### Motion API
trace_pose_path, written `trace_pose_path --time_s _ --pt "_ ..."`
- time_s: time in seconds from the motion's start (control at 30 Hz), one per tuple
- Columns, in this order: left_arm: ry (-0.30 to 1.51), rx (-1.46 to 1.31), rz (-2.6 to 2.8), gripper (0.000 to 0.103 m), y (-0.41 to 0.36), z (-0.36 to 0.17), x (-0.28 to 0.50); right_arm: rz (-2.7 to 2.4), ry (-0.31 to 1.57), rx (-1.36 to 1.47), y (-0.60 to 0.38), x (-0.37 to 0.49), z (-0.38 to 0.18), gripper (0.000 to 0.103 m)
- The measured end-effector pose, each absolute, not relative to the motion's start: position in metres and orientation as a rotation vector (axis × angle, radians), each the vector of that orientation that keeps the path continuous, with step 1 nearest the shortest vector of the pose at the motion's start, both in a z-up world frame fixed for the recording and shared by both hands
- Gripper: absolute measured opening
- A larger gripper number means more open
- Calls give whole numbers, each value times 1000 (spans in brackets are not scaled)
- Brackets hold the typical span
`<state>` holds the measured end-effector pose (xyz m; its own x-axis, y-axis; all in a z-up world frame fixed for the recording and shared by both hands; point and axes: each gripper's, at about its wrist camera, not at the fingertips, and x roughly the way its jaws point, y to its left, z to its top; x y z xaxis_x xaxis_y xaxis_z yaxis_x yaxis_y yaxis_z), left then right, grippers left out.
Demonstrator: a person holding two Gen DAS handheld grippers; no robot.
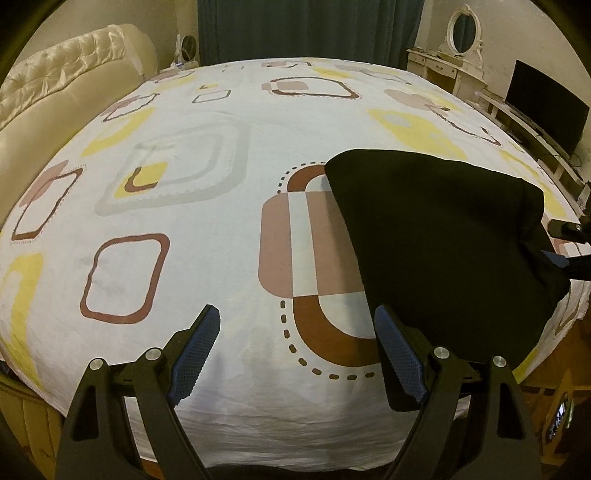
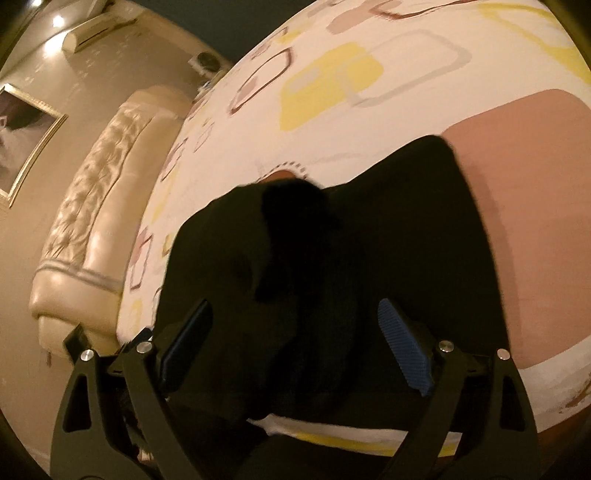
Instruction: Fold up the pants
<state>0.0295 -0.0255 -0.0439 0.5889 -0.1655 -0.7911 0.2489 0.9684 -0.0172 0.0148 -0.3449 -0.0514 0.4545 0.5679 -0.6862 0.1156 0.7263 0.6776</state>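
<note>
The black pants lie in a folded bundle on the right side of the patterned bedsheet, near the bed's front edge. My left gripper is open and empty, hovering over the sheet just left of the pants; its right finger is at the pants' near corner. My right gripper is open, directly above the pants, which fill the space between its fingers. The cloth has a raised fold in its middle. The right gripper also shows at the right edge of the left wrist view.
A cream tufted headboard stands along the left side of the bed. Dark curtains hang behind. A white dressing table with an oval mirror and a dark TV screen stand at the right. The bed's front edge is close below both grippers.
</note>
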Motion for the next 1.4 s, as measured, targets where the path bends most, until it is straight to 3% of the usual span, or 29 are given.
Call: trace_pose_path --time_s 0.07,0.17,0.43,0.63,0.67,0.73,0.77,0.8,0.93,1.2,1.4 --pt "917 85 -241 85 -24 -45 31 366 1106 761 -343 16 -53 79" --pt "920 82 -237 85 -22 -46 31 387 1118 789 -344 19 -56 75" --pt "938 54 -239 85 -18 -48 32 373 1067 941 -374 21 -58 75" --pt "948 42 -238 85 -15 -49 34 464 1148 889 -352 24 -64 75" --pt "949 41 -238 85 -15 -49 34 473 1161 869 -348 24 -64 70" --pt "953 38 -236 85 -14 -50 35 473 1207 816 -336 24 -67 50" --pt "956 35 -237 85 -14 -50 35 462 1239 795 -331 24 -72 29" --pt "959 32 -238 85 -14 -50 35 451 1255 782 -328 22 -75 16" --pt "957 30 -240 85 -12 -50 36 433 1204 790 -330 19 -60 13" --pt "944 -10 -266 85 -8 -47 36 448 1003 769 -361 15 23 11" --pt "946 -37 -301 85 -11 -45 34 375 1047 784 -388 5 -1 11"
